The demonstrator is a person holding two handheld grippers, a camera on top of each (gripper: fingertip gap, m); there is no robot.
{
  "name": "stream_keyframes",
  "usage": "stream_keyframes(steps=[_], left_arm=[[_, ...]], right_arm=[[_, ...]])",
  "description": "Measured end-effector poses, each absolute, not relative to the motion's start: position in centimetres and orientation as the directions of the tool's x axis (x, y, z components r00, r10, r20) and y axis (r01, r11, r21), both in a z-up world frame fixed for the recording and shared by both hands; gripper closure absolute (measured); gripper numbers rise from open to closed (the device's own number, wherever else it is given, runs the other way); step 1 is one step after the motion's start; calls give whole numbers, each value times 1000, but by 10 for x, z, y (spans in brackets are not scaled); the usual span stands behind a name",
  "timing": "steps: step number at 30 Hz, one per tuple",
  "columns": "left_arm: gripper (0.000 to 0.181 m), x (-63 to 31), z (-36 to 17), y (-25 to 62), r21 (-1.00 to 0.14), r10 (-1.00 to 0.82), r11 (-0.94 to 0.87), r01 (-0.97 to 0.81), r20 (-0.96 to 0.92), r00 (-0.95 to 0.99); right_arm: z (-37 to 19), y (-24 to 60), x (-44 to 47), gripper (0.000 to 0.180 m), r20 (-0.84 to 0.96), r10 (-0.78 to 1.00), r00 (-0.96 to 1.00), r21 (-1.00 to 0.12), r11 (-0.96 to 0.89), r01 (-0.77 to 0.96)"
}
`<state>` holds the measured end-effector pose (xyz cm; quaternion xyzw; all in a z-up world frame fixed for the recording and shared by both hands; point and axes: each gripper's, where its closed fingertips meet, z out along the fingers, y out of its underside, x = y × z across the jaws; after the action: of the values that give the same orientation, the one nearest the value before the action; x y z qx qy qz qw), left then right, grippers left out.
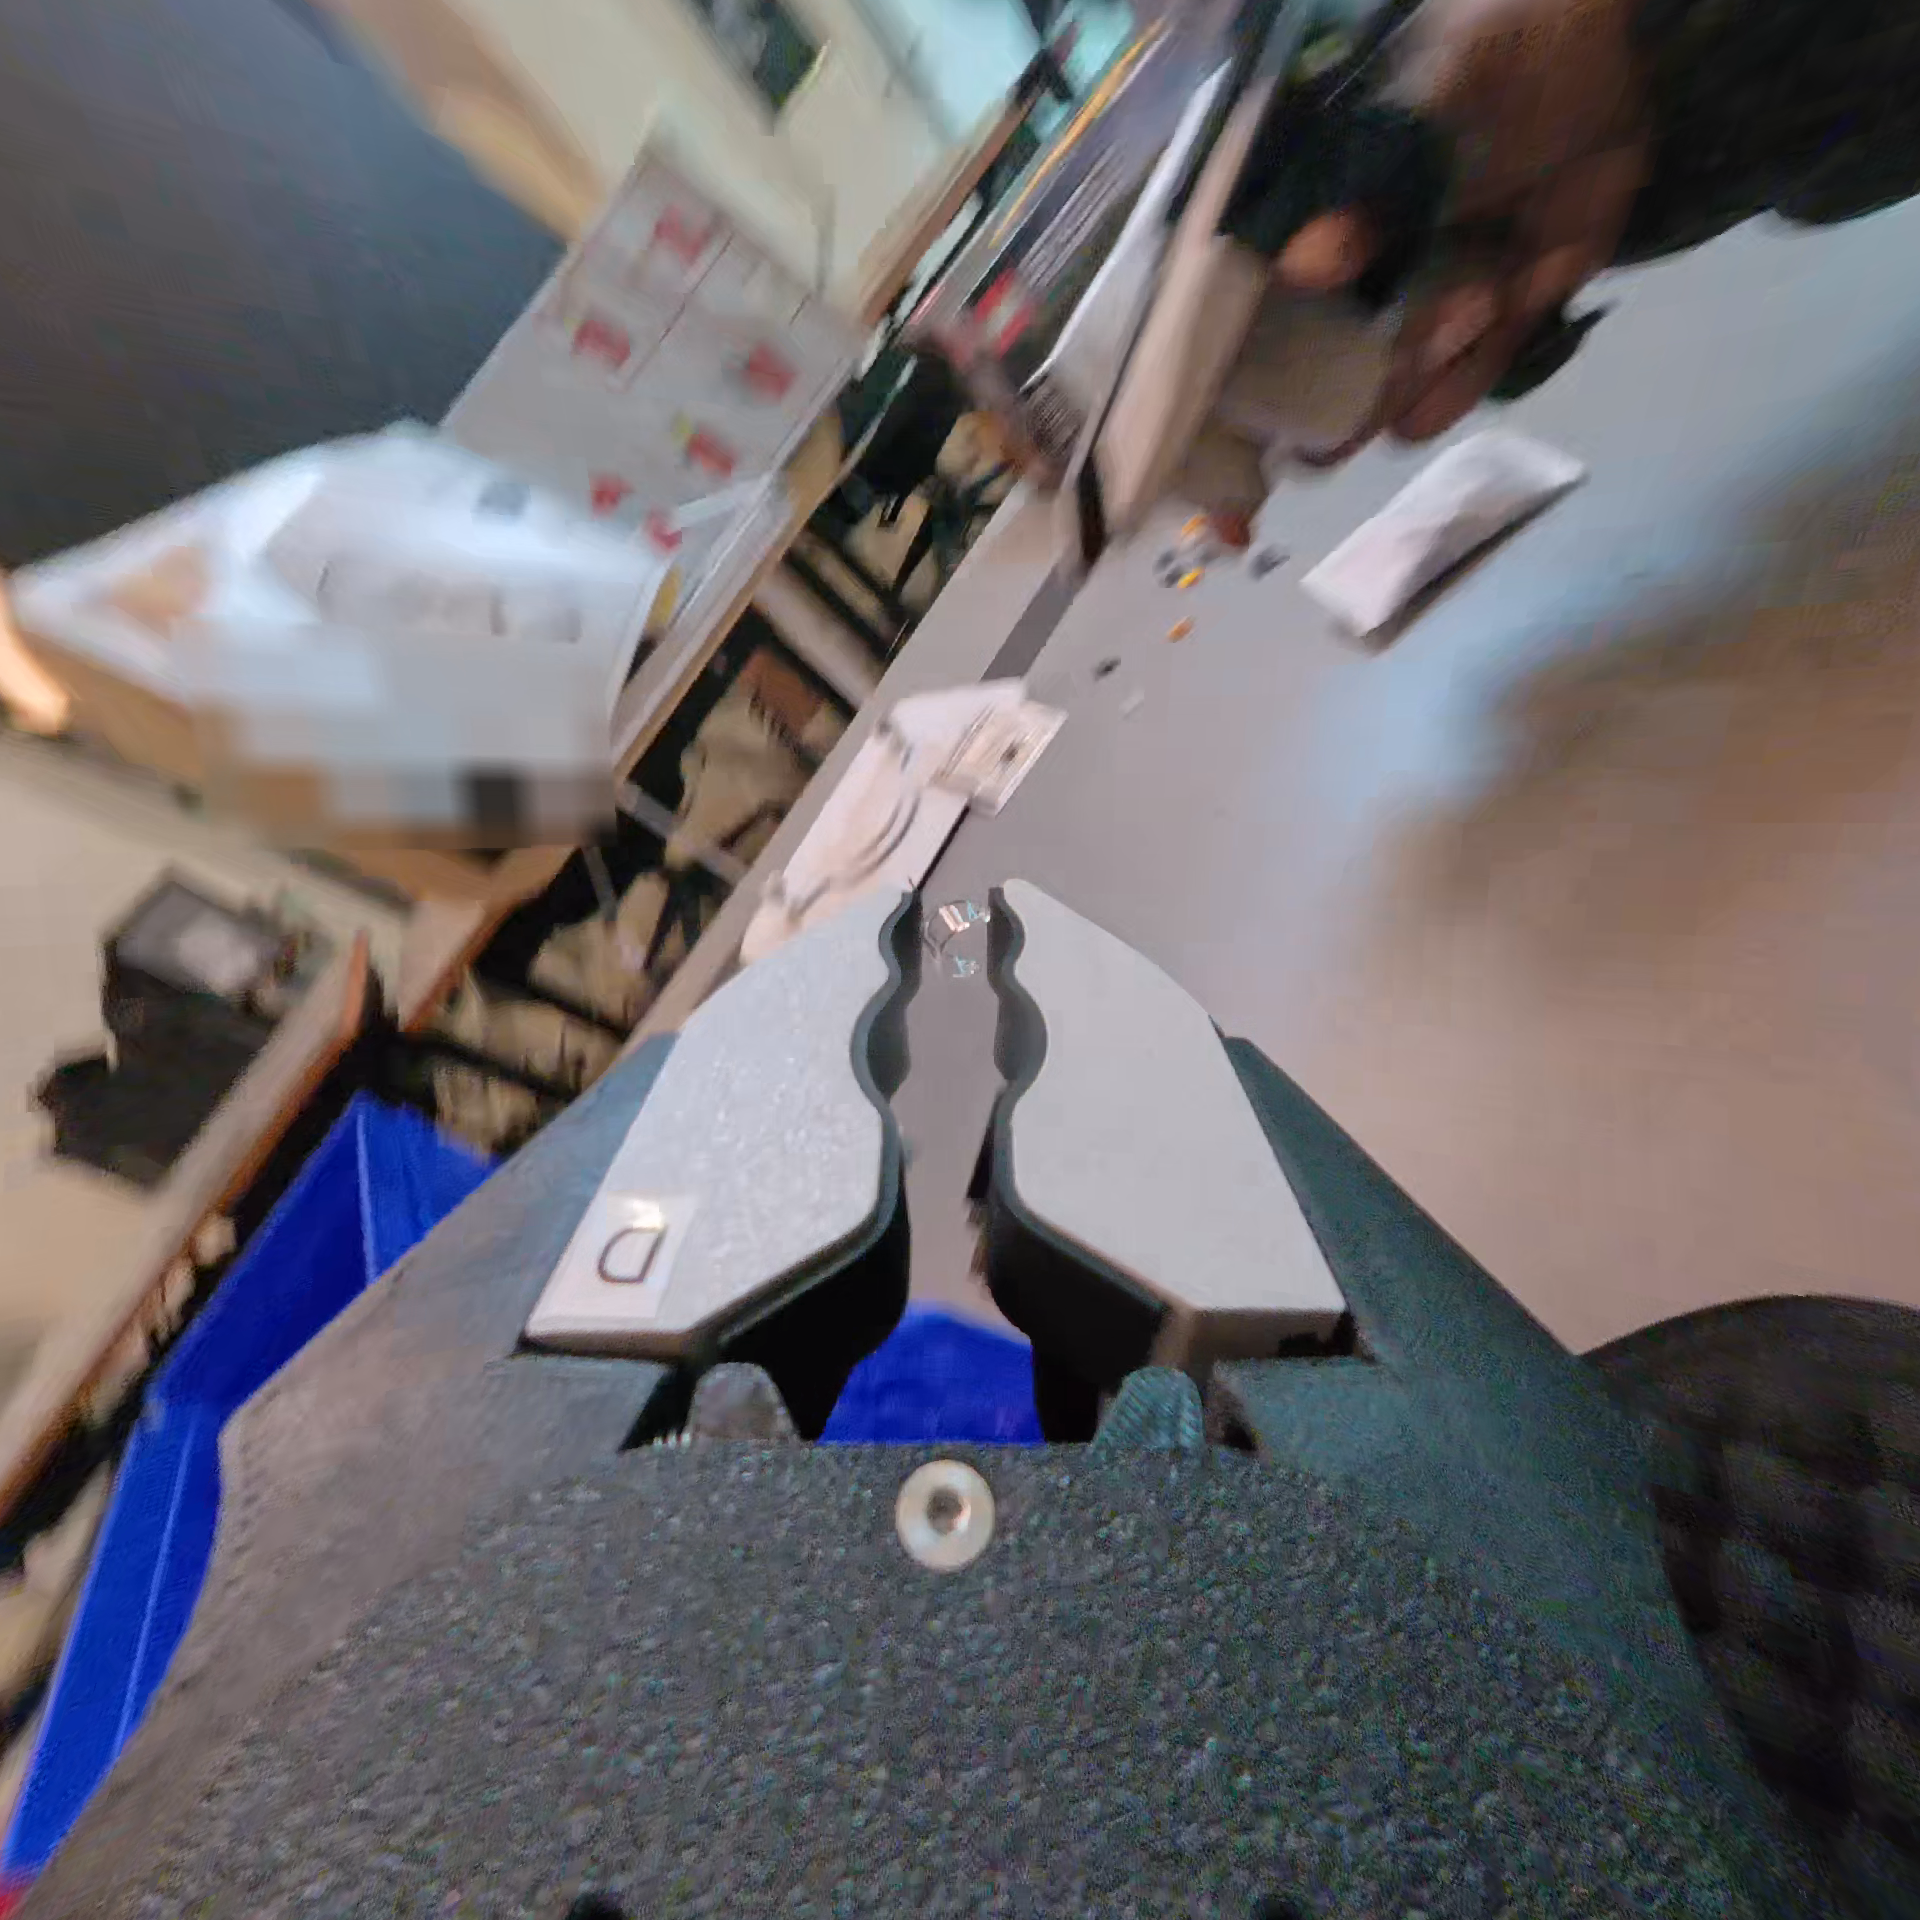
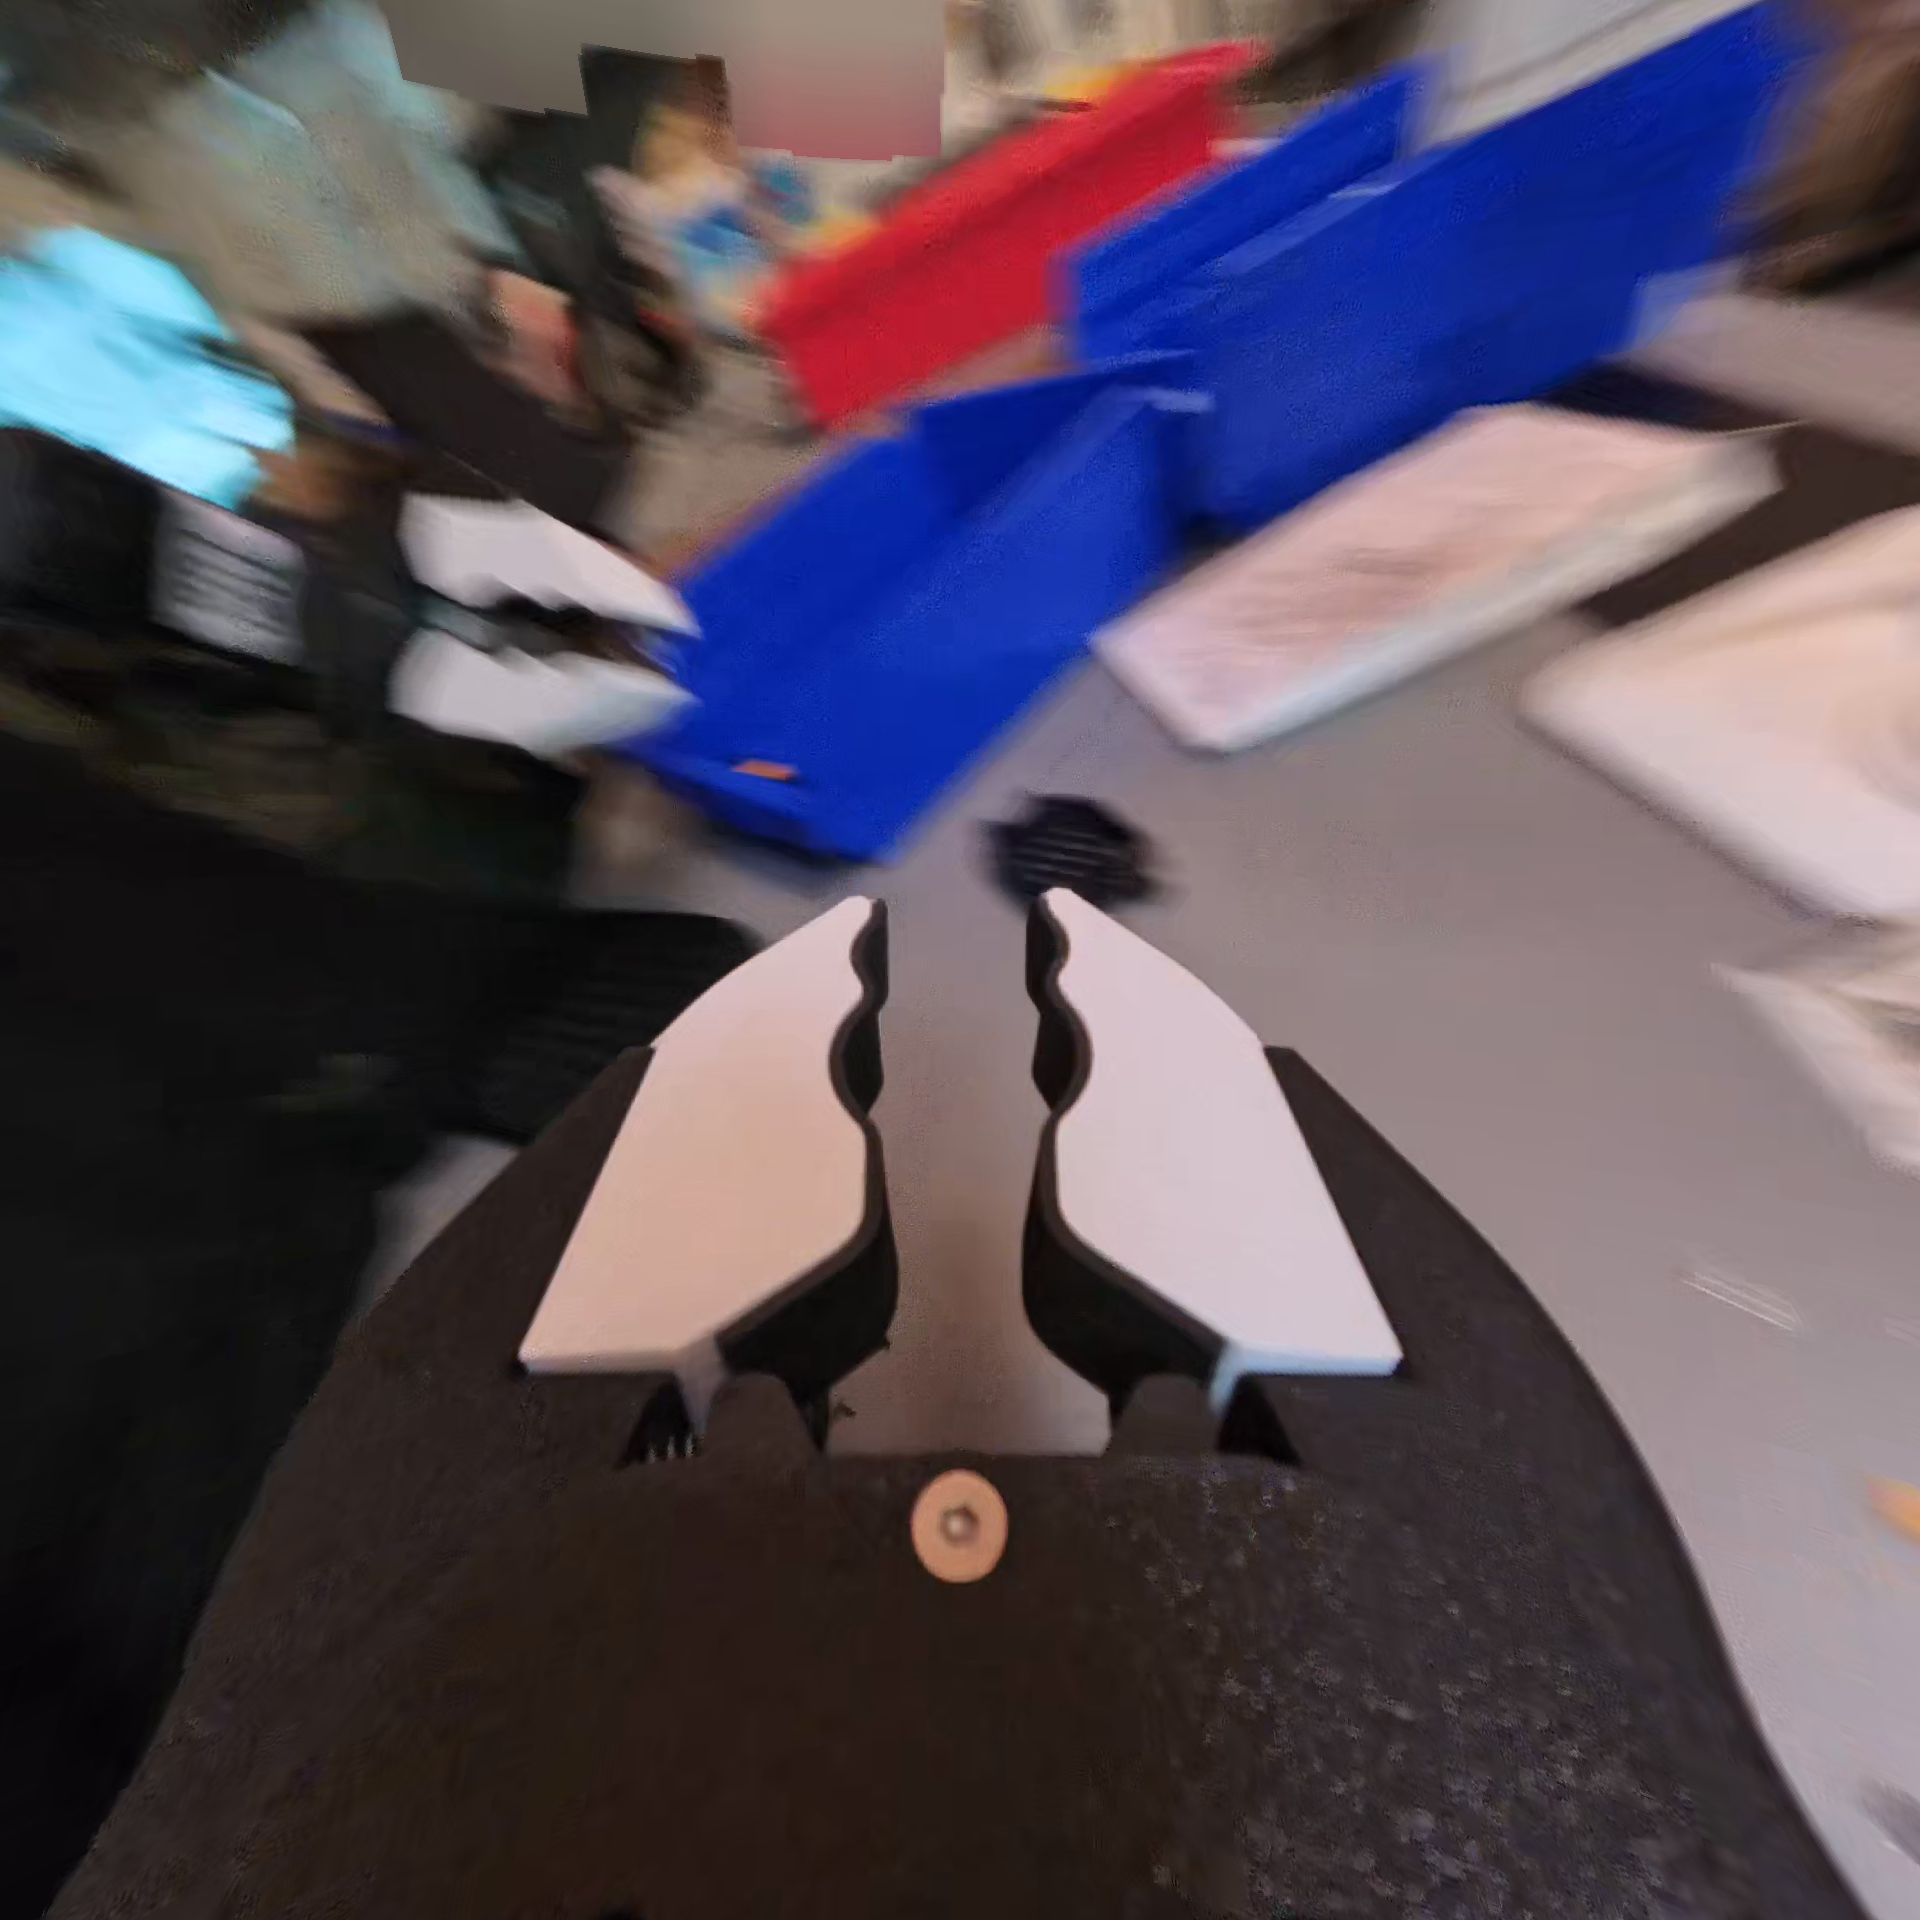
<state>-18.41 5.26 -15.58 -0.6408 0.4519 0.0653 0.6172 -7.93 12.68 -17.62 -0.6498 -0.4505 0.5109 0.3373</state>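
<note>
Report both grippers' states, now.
Left gripper: shut on small clear piece.
Right gripper: open, holding nothing.

Motion smears nearly everything past my right claw, so the small dark ribbed object [image 2: 1070, 852] just beyond its tips stays unidentifiable, while the tiny clear shiny piece [image 1: 956, 935] between my left claw's tips is too small to name.
</note>
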Motion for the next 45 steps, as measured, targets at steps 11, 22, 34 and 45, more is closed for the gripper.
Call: stream_keyframes(steps=[11, 22, 34, 45], left_arm=[[163, -358, -224, 65, -739, -267, -611, -285, -146, 953], [148, -342, -202, 71, -820, -318, -465, -333, -196, 928], [149, -176, -157, 41, -877, -683, 153, -455, -427, 593], [165, -127, -183, 27, -765, -682, 281, -579, -584, 441]], right_arm=[[-300, 250, 24, 155, -9, 831, 557, -671, -418, 612], [-311, 255, 13, 172, -59, 856, 514, -580, -449, 680], [-208, 110, -90, 173, -310, 951, -21, -864, -273, 423], [-175, 18, -136, 173, -556, 758, -341, -823, -446, 351]])
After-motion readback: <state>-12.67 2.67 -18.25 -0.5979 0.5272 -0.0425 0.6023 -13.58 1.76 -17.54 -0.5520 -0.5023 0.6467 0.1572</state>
